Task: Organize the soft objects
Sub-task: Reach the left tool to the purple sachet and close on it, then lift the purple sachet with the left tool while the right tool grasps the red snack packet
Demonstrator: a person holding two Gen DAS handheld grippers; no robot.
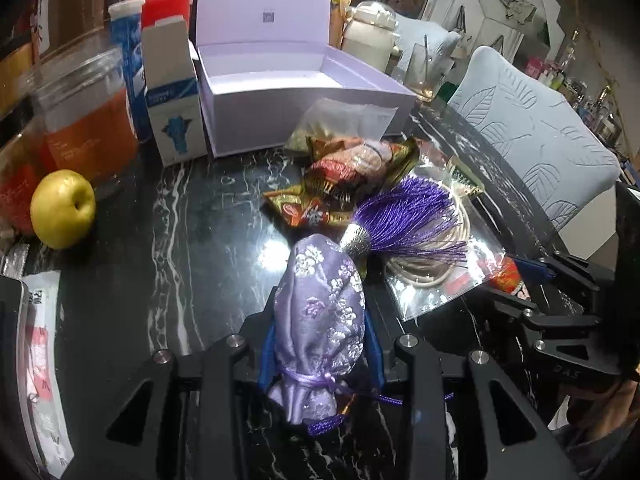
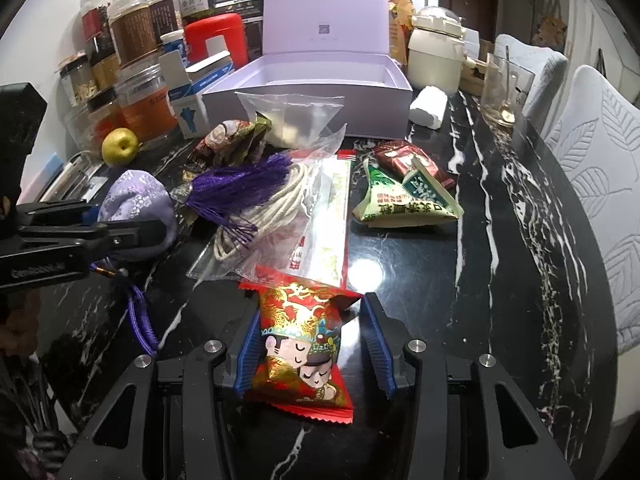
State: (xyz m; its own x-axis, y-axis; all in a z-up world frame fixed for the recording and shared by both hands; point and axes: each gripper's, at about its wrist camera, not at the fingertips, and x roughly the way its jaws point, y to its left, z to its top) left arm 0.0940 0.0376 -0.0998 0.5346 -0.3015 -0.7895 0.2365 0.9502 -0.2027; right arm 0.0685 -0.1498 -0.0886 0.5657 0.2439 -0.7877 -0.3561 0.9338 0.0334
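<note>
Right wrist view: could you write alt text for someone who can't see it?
A red packet lies between the right tool's blue pads on a black marble table. Behind it lie snack bags and an open white box; at left, the left tool grips a purple pouch.

The black marble table [image 2: 500, 240] is carrying an open white box [image 2: 312, 92], an apple [image 2: 120, 147], jars [image 2: 136, 32], and snack packets [image 2: 404, 196].
</note>
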